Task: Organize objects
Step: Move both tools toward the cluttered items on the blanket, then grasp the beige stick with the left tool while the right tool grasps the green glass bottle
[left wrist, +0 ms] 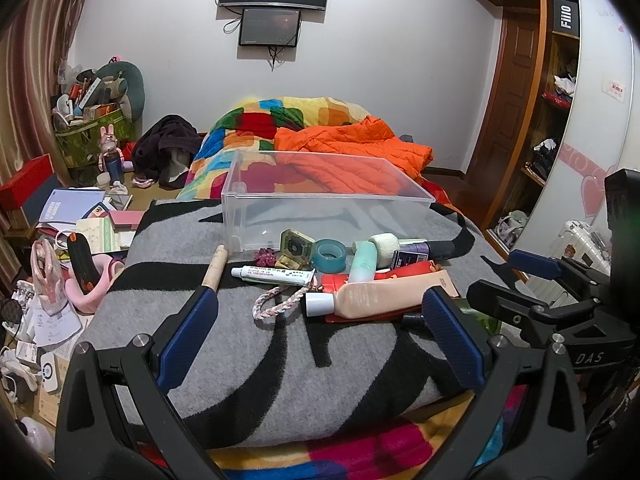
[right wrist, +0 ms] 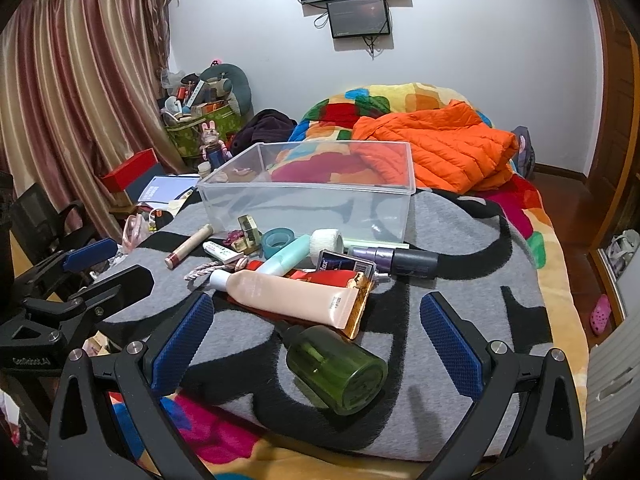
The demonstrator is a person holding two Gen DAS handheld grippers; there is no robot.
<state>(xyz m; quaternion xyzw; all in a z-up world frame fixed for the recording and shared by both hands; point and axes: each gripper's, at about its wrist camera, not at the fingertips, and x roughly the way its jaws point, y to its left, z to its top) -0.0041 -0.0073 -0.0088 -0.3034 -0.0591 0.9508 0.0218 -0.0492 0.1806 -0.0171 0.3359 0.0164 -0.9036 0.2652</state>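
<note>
Toiletries clutter grey blanket before clear bin on bed

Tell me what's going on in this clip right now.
A person holds two grippers over a bed strewn with toiletries. Both the left gripper and right gripper are open and hold nothing. The clear bin behind the pile looks empty. A green bottle lies between the right fingers, untouched.

"FiiO" on black box on shelf, "DAS" on right tongs, tube print unreadable
</note>
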